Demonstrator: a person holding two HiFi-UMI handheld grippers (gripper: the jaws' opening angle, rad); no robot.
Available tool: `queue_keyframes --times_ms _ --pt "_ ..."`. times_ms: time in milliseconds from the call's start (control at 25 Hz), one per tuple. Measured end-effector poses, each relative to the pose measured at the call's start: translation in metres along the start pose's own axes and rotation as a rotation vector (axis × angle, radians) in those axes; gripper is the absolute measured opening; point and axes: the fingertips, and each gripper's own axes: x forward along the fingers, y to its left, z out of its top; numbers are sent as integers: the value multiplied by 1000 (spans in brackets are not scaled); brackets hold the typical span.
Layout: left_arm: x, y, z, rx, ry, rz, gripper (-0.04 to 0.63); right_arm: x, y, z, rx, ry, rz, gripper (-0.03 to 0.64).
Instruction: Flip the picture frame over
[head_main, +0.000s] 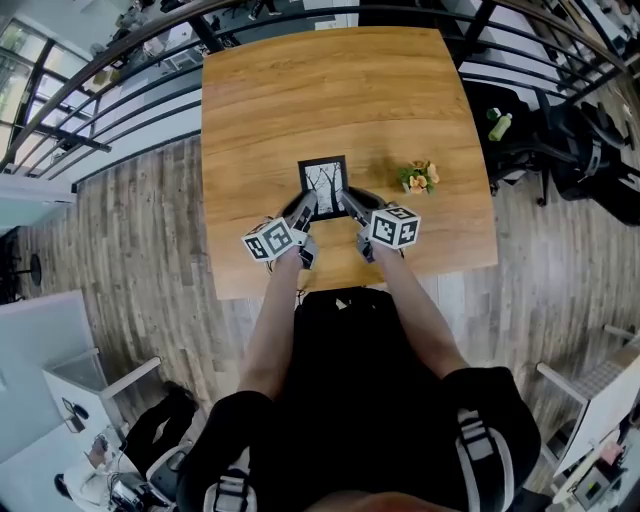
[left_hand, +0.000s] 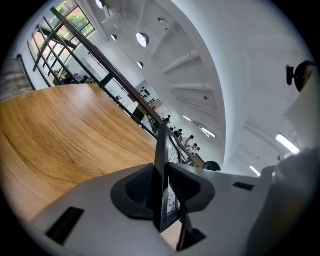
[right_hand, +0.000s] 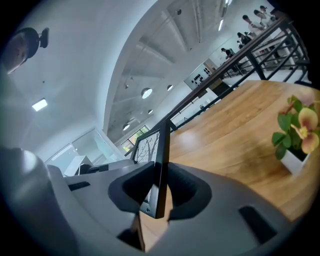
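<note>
In the head view, a person in black is standing at the near edge of a wooden table (head_main: 330, 90), holding 1 gripper in each hand. The picture frame (head_main: 323, 181) is sitting near that near edge, about midway along it, with its tree print facing up. The left gripper (head_main: 306, 207) is reaching to the frame's near left corner and the right gripper (head_main: 351, 202) to its near right corner, so the 2 tools are converging on the frame's near side. A small potted plant (head_main: 418, 177) with orange flowers is standing just to the right of the frame, apart from it, closer to the table's right edge. Whether the frame's far edge is touching the wood cannot be told from here.

In the left gripper view, the picture frame (left_hand: 161, 142) is showing edge-on between the jaws of the left gripper (left_hand: 161, 167) – both dark pads are pressing on it, 1 against its back and 1 against the printed face. The table (left_hand: 60, 135) is stretching away to the left.

In the right gripper view, the right gripper (right_hand: 160, 170) is likewise clamping the picture frame (right_hand: 158, 145) by its thin edge, the tree print facing left. The potted plant (right_hand: 296, 132) is standing at the right – on the table (right_hand: 230, 142)
</note>
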Motion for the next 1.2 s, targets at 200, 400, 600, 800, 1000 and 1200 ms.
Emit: queue_keyframes --times_ms 200,400,600,800,1000,1200 --pt "1 14 -15 59 43 60 105 3 -12 -24 55 18 -42 95" --pt "0 35 -39 56 67 123 117 1 -26 -47 66 54 -99 94" --pt "-1 59 -61 74 102 199 127 3 -40 -71 81 99 -147 93" --pt "-10 78 -77 80 145 229 130 8 -46 -94 58 144 -178 94" --pt "-15 99 -96 125 222 294 134 13 -54 -116 -44 213 -224 94" --pt "-18 117 -107 144 270 320 135 20 -60 -132 -88 243 -252 92"
